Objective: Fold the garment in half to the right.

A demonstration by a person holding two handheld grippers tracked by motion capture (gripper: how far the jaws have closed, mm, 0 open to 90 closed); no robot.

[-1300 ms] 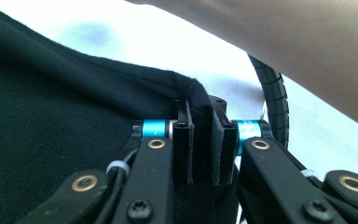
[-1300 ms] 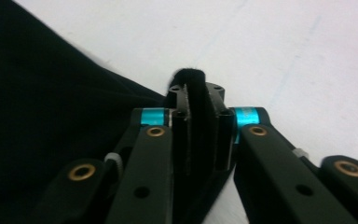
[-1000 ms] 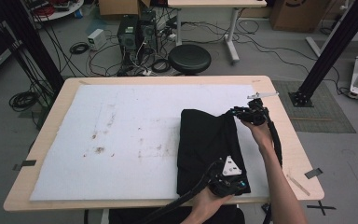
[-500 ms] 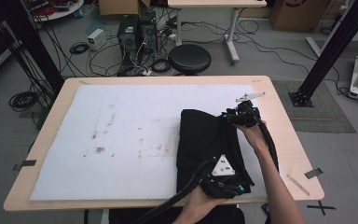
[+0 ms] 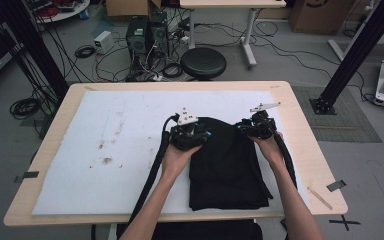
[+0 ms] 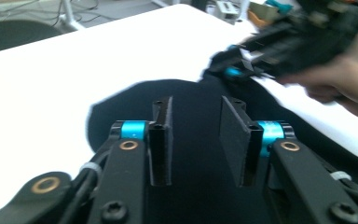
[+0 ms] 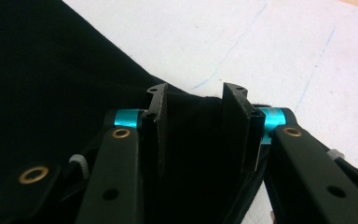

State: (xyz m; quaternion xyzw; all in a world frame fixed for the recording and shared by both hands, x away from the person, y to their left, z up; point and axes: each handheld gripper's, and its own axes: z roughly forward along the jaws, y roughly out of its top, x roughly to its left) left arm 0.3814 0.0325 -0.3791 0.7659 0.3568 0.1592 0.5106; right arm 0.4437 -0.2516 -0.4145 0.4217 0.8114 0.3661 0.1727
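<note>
A folded black cloth (image 5: 228,167) lay on the white pad (image 5: 95,150) toward the right of the tabletop (image 5: 55,115), its near edge by the person. At its far end the left tongs (image 5: 194,134) and right tongs (image 5: 254,127) stood one at each corner — parted partway, nothing pinched, the left having just narrowed slightly — apparently placed to grip both corners together for another fold.
</note>
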